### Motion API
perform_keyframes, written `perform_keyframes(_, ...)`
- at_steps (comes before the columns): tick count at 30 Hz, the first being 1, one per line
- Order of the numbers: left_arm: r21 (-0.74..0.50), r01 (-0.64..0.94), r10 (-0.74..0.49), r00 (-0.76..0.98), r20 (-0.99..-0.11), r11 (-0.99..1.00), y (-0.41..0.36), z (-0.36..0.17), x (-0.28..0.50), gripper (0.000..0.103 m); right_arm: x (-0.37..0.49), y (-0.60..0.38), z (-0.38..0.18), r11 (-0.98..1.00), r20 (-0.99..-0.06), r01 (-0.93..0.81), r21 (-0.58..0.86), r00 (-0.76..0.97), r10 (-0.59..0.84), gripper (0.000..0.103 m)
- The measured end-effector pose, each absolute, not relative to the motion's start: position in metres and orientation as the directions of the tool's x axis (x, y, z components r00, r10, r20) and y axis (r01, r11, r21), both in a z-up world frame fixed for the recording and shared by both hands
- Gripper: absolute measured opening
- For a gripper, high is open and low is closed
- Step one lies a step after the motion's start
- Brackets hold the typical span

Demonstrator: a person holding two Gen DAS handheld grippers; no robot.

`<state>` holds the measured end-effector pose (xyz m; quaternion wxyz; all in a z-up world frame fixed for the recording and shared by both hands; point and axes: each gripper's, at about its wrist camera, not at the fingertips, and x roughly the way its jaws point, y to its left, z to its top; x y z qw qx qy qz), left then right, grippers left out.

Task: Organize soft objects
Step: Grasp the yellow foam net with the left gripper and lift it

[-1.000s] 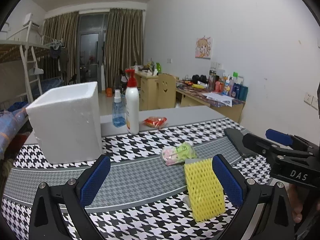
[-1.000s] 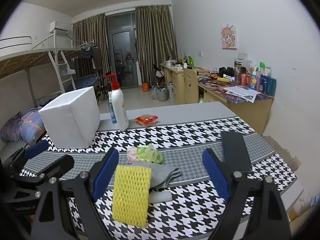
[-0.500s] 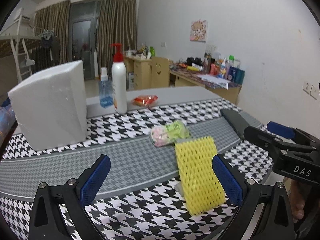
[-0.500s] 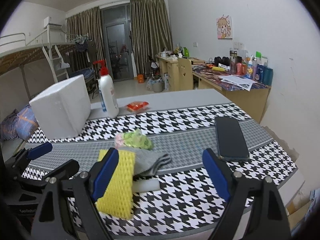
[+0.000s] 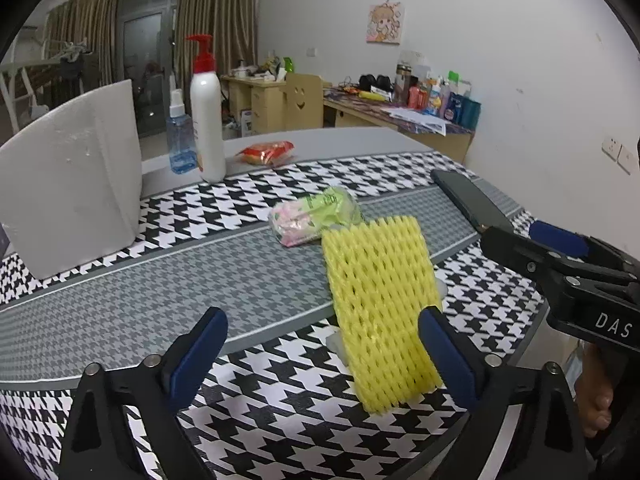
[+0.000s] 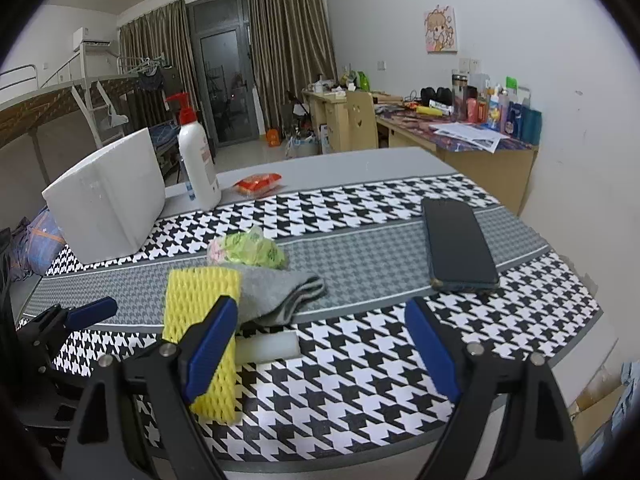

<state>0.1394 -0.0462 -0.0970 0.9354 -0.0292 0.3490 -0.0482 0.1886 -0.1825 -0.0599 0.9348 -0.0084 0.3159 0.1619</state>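
both grippers hover over the near edge of the surface [image 6: 360, 380], fingers spread wide and holding nothing: the left gripper [image 5: 322, 344] and the right gripper [image 6: 322, 336]. just beyond them a yellow foam net [image 5: 380, 304] lies across a white foam tube [image 6: 266, 346] and overlaps a grey sock [image 6: 280, 292]. touching its far end sits a green and pink packet [image 5: 312, 216]. a black phone [image 6: 458, 246] lies toward the right edge. a white foam box [image 6: 108, 198], pump bottle [image 6: 196, 160], spray bottle [image 5: 180, 140] and orange packet [image 6: 258, 182] stand toward the far edge.

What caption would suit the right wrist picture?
Open right gripper above a yellow foam net, grey sock and phone on a houndstooth table.
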Motion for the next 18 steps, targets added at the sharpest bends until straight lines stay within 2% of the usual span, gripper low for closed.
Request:
perform_keyframes(5, -0.099, 0.095, -0.137, 0.717, -0.683, 0.991, -0.051, -0.106, 0.145, 0.083, 0.187, -0.183, -0.063, 0.946, -0.593, -0.311, 0.085, 0.748, 0.299, 0.089)
perform_keyframes(7, -0.112, 0.105, -0.154, 0.702, -0.696, 0.988, -0.053, -0.11, 0.147, 0.076, 0.187, -0.184, -0.064, 0.948, -0.596, -0.307, 0.088, 0.746, 0.296, 0.089)
perform_keyframes(11, -0.128, 0.13, -0.182, 0.684, -0.706, 0.983, -0.058, -0.114, 0.149, 0.072, 0.189, -0.187, -0.068, 0.951, -0.607, -0.294, 0.096, 0.74, 0.29, 0.089)
perform_keyframes(12, -0.137, 0.139, -0.195, 0.675, -0.711, 0.981, -0.059, -0.115, 0.15, 0.067, 0.19, -0.188, -0.069, 0.951, -0.61, -0.292, 0.099, 0.738, 0.289, 0.089)
perform_keyframes(14, -0.143, 0.156, -0.211, 0.659, -0.722, 0.977, -0.063, -0.117, 0.153, 0.064, 0.19, -0.189, -0.071, 0.952, -0.615, -0.288, 0.103, 0.733, 0.289, 0.089)
perform_keyframes(16, -0.142, 0.169, -0.219, 0.65, -0.728, 0.975, -0.066, -0.118, 0.153, 0.049, 0.19, -0.19, -0.071, 0.952, -0.615, -0.289, 0.106, 0.733, 0.291, 0.089)
perform_keyframes(18, -0.138, 0.178, -0.222, 0.647, -0.729, 0.974, -0.069, -0.118, 0.152, 0.047, 0.19, -0.193, -0.072, 0.951, -0.614, -0.289, 0.111, 0.733, 0.294, 0.089)
